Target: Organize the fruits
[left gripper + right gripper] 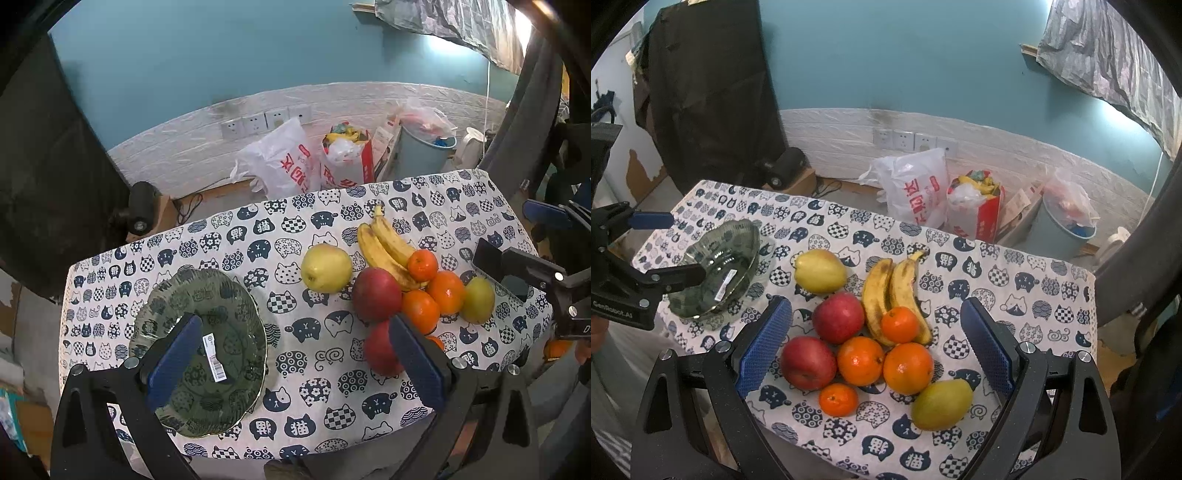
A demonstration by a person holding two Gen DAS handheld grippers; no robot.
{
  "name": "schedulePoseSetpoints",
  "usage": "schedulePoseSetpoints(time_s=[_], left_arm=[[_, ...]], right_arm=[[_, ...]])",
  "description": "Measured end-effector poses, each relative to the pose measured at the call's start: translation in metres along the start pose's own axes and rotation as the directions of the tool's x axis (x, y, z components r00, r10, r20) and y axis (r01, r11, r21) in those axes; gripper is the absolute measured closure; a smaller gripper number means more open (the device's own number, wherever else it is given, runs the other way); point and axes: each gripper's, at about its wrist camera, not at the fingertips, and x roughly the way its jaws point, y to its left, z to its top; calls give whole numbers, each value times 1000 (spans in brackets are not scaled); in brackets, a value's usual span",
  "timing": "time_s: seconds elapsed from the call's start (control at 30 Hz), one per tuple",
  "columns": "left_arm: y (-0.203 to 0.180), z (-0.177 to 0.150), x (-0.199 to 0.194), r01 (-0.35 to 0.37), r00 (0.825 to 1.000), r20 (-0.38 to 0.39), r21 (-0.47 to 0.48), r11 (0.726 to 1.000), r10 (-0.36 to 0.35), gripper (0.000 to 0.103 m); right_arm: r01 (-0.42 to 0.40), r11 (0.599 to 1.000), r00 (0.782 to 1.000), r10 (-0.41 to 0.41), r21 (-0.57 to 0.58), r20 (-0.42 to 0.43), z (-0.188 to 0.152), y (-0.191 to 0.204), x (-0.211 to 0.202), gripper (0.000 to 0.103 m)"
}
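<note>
Start of job: both claws, left gripper [295, 354] & right gripper [875, 343], spread wide w/ nothing held, fruit pile [871, 332] untouched beside empty plate [166, 295]; next, close on one fruit.

Teal wall [905, 55] w/ white brick-look panel [997, 147] below — outlets [912, 142], plastic bags [916, 192], blue bin [1060, 236] on floor past bench's far edge.

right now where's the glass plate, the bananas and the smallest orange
glass plate [173, 295] left wrist view, bare far rim
bananas [875, 291] right wrist view, middle of left banana
smallest orange [837, 399] right wrist view, centre of peel
</note>
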Motion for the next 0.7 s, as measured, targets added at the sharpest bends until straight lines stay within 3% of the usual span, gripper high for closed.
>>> schedulePoseSetpoints(time_s=[0.7], left_arm=[[-1, -1, 0, 1, 1000, -2, -1, 1000, -1, 1]], right_arm=[[-18, 1000, 1000, 18, 5, -12, -1, 2, 1, 12]])
